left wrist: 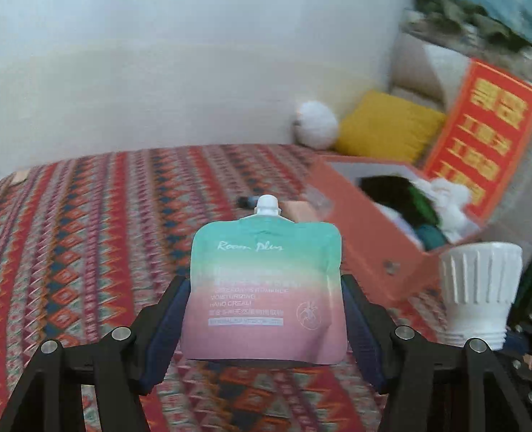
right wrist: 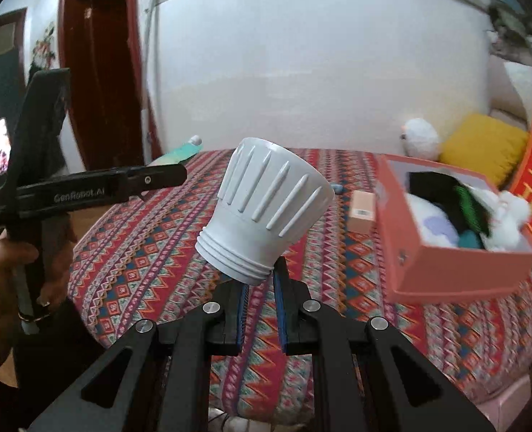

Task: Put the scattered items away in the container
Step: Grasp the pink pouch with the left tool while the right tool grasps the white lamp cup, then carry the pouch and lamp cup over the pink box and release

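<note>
My left gripper [left wrist: 264, 309] is shut on a teal-and-pink hand cream pouch [left wrist: 266, 288] with a white spout, held upright above the patterned tablecloth [left wrist: 86, 234]. My right gripper [right wrist: 260, 284] is shut on the threaded rim of a white ribbed cap [right wrist: 266, 205], which hangs tilted over the table; the white ribbed cap [left wrist: 480, 288] also shows at the right of the left wrist view. The open orange box [left wrist: 370, 237] stands at the right with dark, green and white soft items inside. In the right wrist view the orange box [right wrist: 456, 270] is right of the cap.
A small peach carton [right wrist: 362, 210] lies on the cloth beside the box, with a small dark item [left wrist: 246, 201] near it. The red lid with gold characters [left wrist: 485, 144] stands up behind the box. A yellow cushion [left wrist: 384, 126] and white plush [left wrist: 316, 124] sit beyond. A hand [right wrist: 10, 277] holds the left tool.
</note>
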Action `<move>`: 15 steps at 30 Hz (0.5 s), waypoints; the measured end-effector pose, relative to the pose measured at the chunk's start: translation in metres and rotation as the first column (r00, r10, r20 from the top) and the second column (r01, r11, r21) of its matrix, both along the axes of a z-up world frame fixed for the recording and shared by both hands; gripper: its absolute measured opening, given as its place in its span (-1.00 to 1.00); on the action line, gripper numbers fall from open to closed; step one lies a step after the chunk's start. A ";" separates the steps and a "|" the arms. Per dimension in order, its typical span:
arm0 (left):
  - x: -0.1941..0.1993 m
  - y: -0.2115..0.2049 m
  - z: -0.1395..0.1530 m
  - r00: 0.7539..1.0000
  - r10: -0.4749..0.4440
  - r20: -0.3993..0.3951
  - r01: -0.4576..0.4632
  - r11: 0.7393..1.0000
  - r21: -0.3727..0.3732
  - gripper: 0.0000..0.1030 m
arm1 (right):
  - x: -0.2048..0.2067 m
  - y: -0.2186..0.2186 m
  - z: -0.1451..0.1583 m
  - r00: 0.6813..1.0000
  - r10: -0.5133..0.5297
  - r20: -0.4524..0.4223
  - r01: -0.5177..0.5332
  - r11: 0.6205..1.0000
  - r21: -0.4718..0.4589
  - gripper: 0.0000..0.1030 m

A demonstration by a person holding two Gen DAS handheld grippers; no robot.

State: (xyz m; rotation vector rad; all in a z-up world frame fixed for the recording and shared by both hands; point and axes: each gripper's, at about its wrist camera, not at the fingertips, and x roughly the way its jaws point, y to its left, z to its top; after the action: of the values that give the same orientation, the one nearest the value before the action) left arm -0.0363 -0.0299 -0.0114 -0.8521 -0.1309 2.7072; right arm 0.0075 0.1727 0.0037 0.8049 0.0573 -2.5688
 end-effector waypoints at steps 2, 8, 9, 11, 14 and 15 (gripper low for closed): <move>-0.002 0.024 0.005 0.999 -0.052 -0.010 0.052 0.999 -0.014 0.35 | 0.006 0.017 0.002 0.999 -0.038 -0.009 0.038 0.999 -0.005 -0.73; -0.020 0.103 0.036 0.978 -0.196 -0.066 0.194 0.980 -0.031 0.35 | 0.004 0.089 0.017 0.980 -0.193 -0.053 0.192 0.981 -0.019 -0.73; -0.023 0.117 0.041 0.973 -0.219 -0.077 0.217 0.976 -0.035 0.35 | 0.001 0.100 0.021 0.974 -0.216 -0.064 0.215 0.976 -0.020 -0.73; -0.038 0.147 0.053 0.961 -0.260 -0.092 0.257 0.965 -0.042 0.35 | -0.008 0.122 0.032 0.962 -0.257 -0.092 0.257 0.966 -0.018 -0.73; -0.063 0.190 0.065 0.946 -0.306 -0.104 0.302 0.952 -0.055 0.35 | -0.030 0.154 0.052 0.943 -0.305 -0.136 0.306 0.952 -0.014 -0.73; -0.075 0.199 0.067 0.943 -0.316 -0.107 0.311 0.948 -0.062 0.35 | -0.041 0.164 0.057 0.937 -0.317 -0.147 0.319 0.948 -0.011 -0.73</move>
State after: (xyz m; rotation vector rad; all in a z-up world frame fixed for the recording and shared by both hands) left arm -0.1117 0.1688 0.0553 -0.6610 0.0851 2.4574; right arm -0.0333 0.3365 0.0604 0.6731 -0.0134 -2.9349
